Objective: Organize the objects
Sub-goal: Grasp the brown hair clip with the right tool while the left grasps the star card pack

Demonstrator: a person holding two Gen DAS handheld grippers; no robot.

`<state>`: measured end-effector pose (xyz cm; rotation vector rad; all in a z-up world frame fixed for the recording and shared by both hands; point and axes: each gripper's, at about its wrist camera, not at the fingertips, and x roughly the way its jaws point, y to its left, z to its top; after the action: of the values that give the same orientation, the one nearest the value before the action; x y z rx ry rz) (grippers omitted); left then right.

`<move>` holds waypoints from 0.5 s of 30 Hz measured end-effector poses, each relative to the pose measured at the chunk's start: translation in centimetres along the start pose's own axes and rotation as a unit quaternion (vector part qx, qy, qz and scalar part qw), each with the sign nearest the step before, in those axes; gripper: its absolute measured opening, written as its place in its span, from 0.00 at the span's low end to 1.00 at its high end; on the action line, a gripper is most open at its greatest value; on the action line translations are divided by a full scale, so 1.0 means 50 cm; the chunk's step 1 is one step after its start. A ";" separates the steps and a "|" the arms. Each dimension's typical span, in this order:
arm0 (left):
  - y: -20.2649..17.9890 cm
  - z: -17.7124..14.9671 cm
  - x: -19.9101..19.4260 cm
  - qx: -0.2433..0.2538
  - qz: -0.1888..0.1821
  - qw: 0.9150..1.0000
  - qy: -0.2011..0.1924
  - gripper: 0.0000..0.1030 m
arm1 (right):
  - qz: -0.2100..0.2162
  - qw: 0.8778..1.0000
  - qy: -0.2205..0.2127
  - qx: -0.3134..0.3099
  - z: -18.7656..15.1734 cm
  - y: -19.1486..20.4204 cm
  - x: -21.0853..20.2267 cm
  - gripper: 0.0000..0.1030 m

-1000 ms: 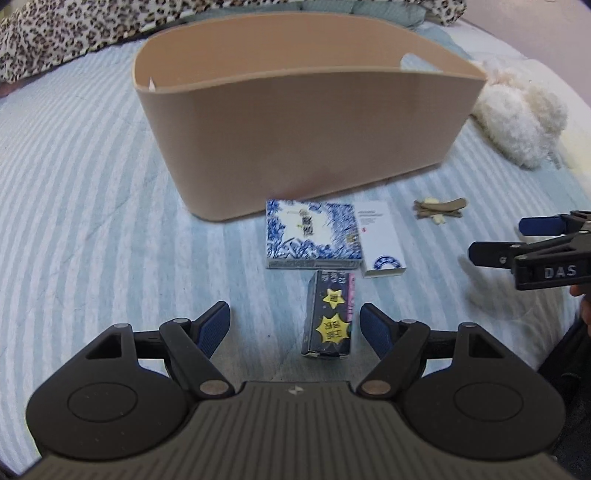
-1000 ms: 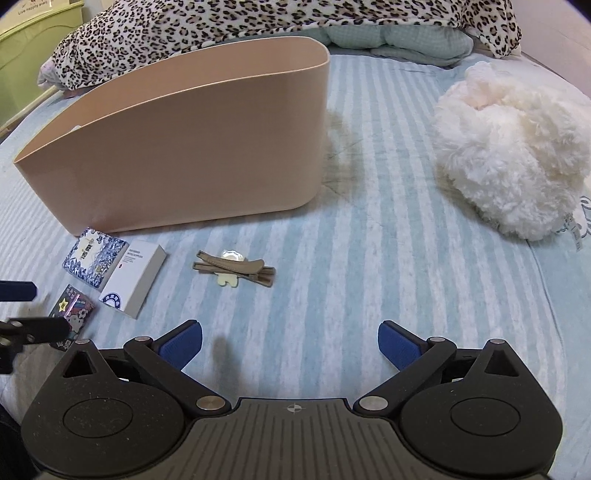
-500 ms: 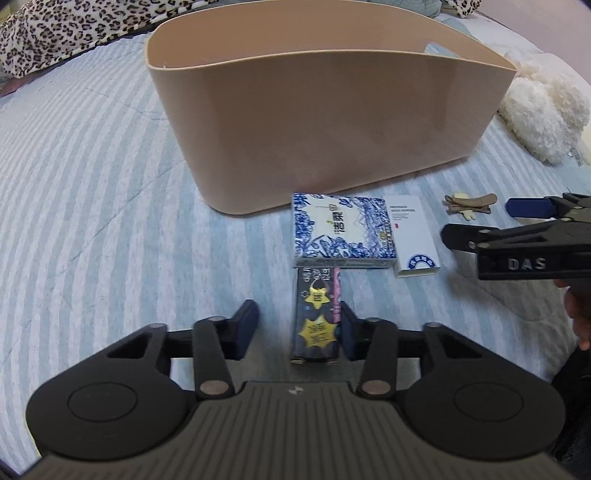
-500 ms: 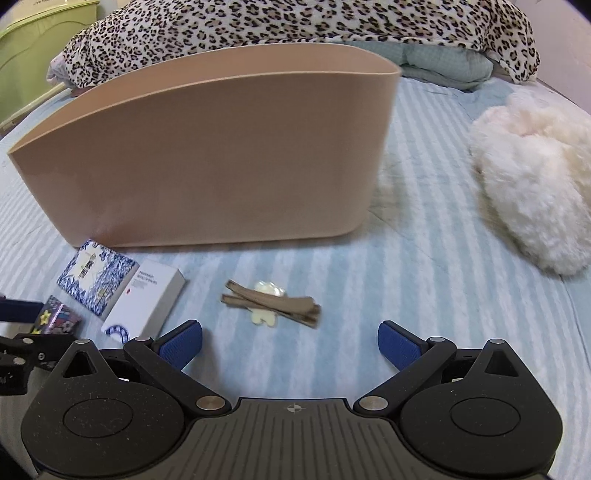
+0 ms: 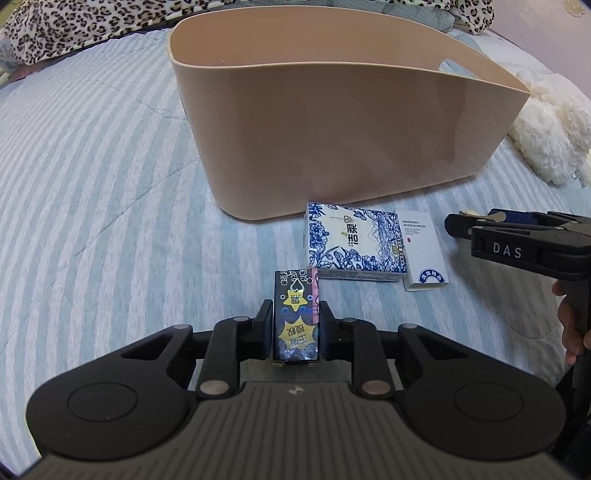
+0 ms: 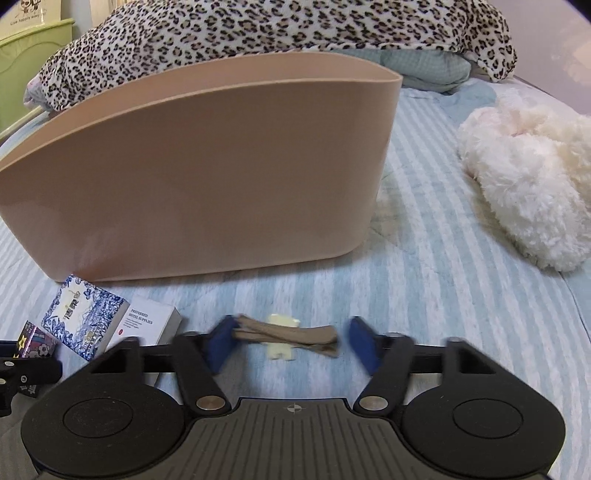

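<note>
My left gripper [image 5: 295,332] is shut on a small dark box with yellow stars [image 5: 295,317] that lies on the striped bedspread. Just beyond it lie a blue-and-white patterned box [image 5: 354,243] and a white box [image 5: 421,251], in front of the beige tub [image 5: 332,129]. My right gripper [image 6: 291,343] is partly closed with its fingers on either side of a brown hair clip [image 6: 288,334] on the bed. Its left pad touches the clip's end and the right pad stands just apart. The tub [image 6: 199,177] stands behind the clip.
A white fluffy toy [image 6: 528,177] lies on the bed to the right of the tub. A leopard-print blanket [image 6: 258,29] and a pillow lie behind the tub. The right gripper's body [image 5: 524,247] shows at the right in the left wrist view.
My left gripper moved forward and closed on the dark starred box. My right gripper came down and forward over the hair clip and its fingers narrowed around it.
</note>
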<state>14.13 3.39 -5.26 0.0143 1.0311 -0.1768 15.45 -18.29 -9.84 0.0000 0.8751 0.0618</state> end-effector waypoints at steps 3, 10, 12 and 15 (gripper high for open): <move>0.003 -0.002 -0.003 -0.003 -0.001 1.000 -0.001 0.25 | -0.002 1.000 -0.001 0.001 -0.002 -0.002 -0.005 0.54; 0.018 -0.004 -0.025 -0.017 -0.001 1.000 -0.004 0.24 | 0.003 1.000 -0.005 0.019 -0.007 -0.017 -0.031 0.54; 0.021 -0.005 -0.034 -0.018 -0.003 1.000 -0.005 0.24 | 0.004 1.000 -0.010 0.016 -0.007 -0.021 -0.045 0.54; 0.025 -0.007 -0.052 -0.019 -0.004 1.000 -0.009 0.24 | 0.008 1.000 -0.020 0.012 -0.007 -0.026 -0.069 0.54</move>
<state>12.73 5.04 -3.28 -0.0257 1.0172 -0.1654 13.06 -19.78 -7.46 0.0311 0.8360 0.0654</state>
